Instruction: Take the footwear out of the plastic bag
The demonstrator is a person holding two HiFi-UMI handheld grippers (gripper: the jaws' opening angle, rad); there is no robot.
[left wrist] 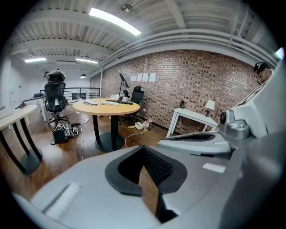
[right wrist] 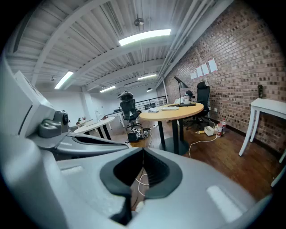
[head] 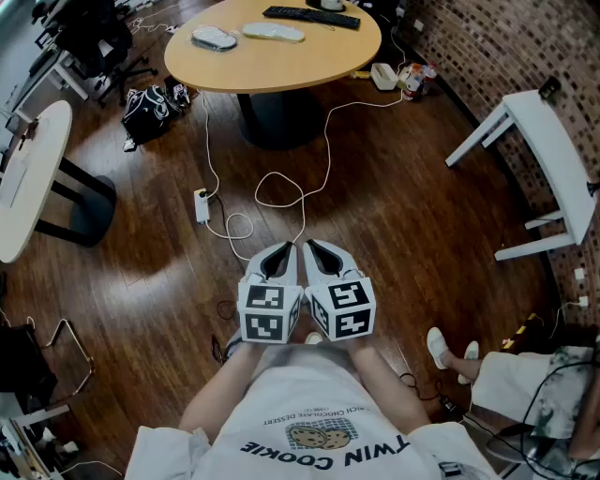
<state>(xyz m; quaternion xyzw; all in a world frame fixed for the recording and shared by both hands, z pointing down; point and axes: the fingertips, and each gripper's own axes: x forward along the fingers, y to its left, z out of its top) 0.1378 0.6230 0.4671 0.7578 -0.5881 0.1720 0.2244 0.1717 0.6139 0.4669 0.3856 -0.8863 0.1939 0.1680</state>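
Observation:
On the round wooden table (head: 281, 58) far ahead lie two pale things: a clear plastic bag with footwear in it (head: 215, 37) and a light flat slipper-like piece (head: 274, 31). I cannot make out details at this distance. Both grippers are held close to the person's body, side by side over the floor. My left gripper (head: 280, 251) and my right gripper (head: 315, 248) are both shut with nothing between the fingers. In the left gripper view my left gripper (left wrist: 144, 151) points at the table (left wrist: 100, 106). In the right gripper view my right gripper (right wrist: 143, 153) faces the same table (right wrist: 172, 112).
A black keyboard (head: 311, 17) lies on the table's far side. White cables and a power strip (head: 201, 204) trail across the wooden floor. A black bag (head: 150, 108) sits at left, white tables at left (head: 28, 169) and right (head: 548, 141). Another person's feet (head: 450, 352) are at lower right.

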